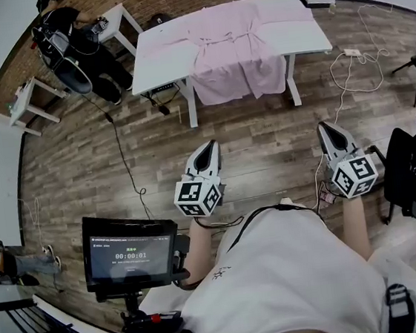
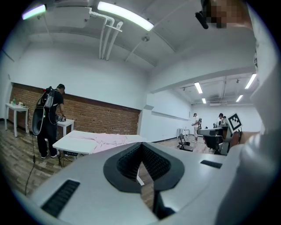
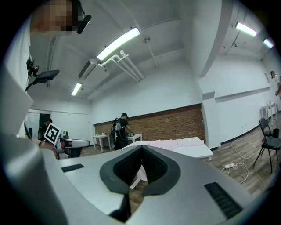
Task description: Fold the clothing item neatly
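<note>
White shirt (image 1: 279,266) fills six o'clock; beyond it the left tool (image 1: 207,148) and right tool (image 1: 328,127) are clenched on nothing, seemingly because folding hasn't begun. Pink robe (image 1: 235,47) lies spread at twelve o'clock, well apart, its hem draping off the bench (image 1: 161,51).
</note>
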A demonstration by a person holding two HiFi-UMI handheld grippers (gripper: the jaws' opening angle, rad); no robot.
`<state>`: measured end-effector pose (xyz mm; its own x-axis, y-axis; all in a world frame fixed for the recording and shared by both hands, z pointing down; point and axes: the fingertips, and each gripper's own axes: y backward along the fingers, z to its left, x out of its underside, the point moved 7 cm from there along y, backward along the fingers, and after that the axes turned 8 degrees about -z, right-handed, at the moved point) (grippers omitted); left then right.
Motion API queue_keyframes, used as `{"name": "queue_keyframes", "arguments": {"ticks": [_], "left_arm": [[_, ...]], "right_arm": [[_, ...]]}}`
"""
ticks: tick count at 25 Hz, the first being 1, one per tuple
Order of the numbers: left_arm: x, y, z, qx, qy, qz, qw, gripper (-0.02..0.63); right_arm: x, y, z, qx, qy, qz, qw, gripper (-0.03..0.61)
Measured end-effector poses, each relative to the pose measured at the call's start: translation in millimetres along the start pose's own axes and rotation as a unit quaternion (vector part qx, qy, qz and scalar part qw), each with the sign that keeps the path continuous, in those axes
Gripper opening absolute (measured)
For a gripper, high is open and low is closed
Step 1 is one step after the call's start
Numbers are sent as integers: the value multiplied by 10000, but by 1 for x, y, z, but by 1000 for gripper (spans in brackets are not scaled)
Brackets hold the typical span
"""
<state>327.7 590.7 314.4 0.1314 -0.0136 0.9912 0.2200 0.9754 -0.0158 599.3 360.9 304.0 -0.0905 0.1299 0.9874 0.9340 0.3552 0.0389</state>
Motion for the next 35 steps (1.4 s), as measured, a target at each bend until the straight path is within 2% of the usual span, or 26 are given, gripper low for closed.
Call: {"name": "queue_keyframes", "arguments": {"ticks": [17,35], "left_arm": [[-3,-8,0,103,-9,-69,9999,3],[-3,-8,2,-13,11,-48,10000,2]], "right_arm": [[1,-3,-2,43,8,-35,10000,2],[-1,-9,-5,-51,-13,-35,10000,2]]}}
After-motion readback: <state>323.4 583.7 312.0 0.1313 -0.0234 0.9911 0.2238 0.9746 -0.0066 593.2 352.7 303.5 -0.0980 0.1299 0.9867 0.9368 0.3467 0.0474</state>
